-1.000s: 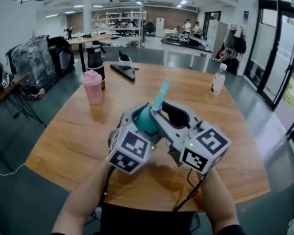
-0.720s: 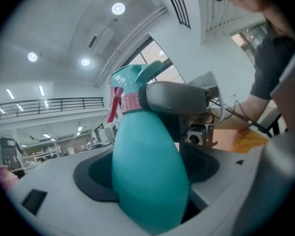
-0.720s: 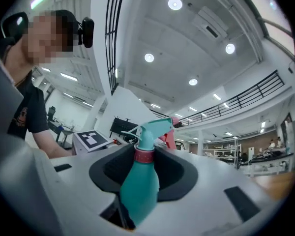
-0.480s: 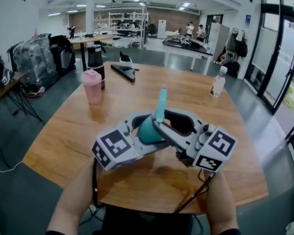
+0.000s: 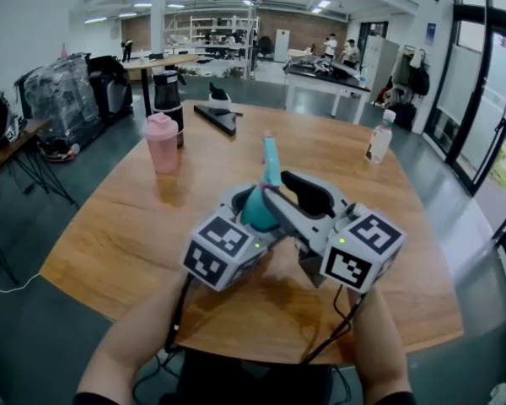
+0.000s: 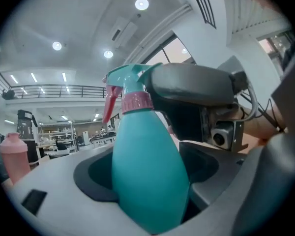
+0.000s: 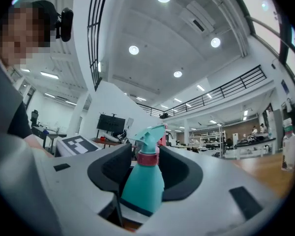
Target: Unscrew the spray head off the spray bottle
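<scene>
Two grips needed for this step, one steady and one turning. Spray bottle (image 5: 255,211) lifted over the near middle of the table (image 5: 135,243), its teal body clenched in the left gripper (image 5: 246,213). Right gripper (image 5: 287,194) set loosely around the pink collar (image 7: 148,159) below the spray head (image 7: 148,137), jaws just opened wider, pads seemingly off it. Close squarely on the collar, not the trigger; hold the left clamp firm; twist about the bottle's own axis; release and re-grip without tilting.
</scene>
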{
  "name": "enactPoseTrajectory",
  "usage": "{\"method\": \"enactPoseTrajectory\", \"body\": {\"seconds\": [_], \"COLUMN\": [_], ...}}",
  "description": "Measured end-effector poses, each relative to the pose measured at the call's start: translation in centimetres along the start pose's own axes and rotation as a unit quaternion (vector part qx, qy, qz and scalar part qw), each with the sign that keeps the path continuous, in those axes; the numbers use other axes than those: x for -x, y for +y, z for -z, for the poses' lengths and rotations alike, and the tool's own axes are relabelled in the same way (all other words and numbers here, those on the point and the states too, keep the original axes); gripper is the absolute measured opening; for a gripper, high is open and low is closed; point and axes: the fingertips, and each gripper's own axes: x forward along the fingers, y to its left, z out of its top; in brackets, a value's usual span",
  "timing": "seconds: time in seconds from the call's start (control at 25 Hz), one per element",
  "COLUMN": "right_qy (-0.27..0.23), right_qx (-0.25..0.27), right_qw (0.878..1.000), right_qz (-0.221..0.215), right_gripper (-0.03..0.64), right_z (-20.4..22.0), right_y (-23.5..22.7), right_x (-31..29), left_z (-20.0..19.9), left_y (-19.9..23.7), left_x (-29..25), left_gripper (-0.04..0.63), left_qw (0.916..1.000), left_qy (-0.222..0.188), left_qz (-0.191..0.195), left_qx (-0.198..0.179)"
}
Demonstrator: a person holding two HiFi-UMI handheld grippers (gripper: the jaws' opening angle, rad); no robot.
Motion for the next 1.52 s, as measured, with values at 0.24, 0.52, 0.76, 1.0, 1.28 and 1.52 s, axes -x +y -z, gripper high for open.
{"method": "enactPoseTrajectory", "body": {"seconds": [0.24,0.52,0.76,1.0,1.28,1.52], "right_qy": [0.038,0.054,0.044,0.029,0.030,0.031], "right_qx": [0.021,0.029,0.020,0.001,-0.012,0.015], "right_qw": [0.999,0.997,0.987,0.996,0.999,0.999], "right_qz": [0.020,-0.054,-0.155,-0.089,-0.003,0.029], "right_gripper": [0.146,0.146,0.144,0.181,0.181,0.143], "right_z": [1.4,2.2,2.6,1.2,0.6,0.0], "right_y": [-1.0,-0.6,0.4,-0.8,-0.5,0.2], "right_x": [-0.3,0.5,1.3,1.8,0.8,-0.1], "left_z": [1.0,1.3,1.4,1.2,0.4,0.2], "left_y": [-0.9,-3.0,-4.7,-3.6,-1.4,-0.1], "left_x": [-0.7,-0.7,-0.6,-0.7,-0.7,-0.3], "left_gripper": [0.394,0.396,0.396,0.396,0.394,0.394], "left_qw": [0.9998,0.9947,0.9870,0.9918,0.9995,0.9984], "left_qy": [0.019,0.008,0.016,0.014,0.022,0.030], "left_qz": [0.010,0.100,0.159,0.127,0.019,-0.030], "left_qx": [-0.006,0.021,0.009,0.013,-0.011,-0.038]}}
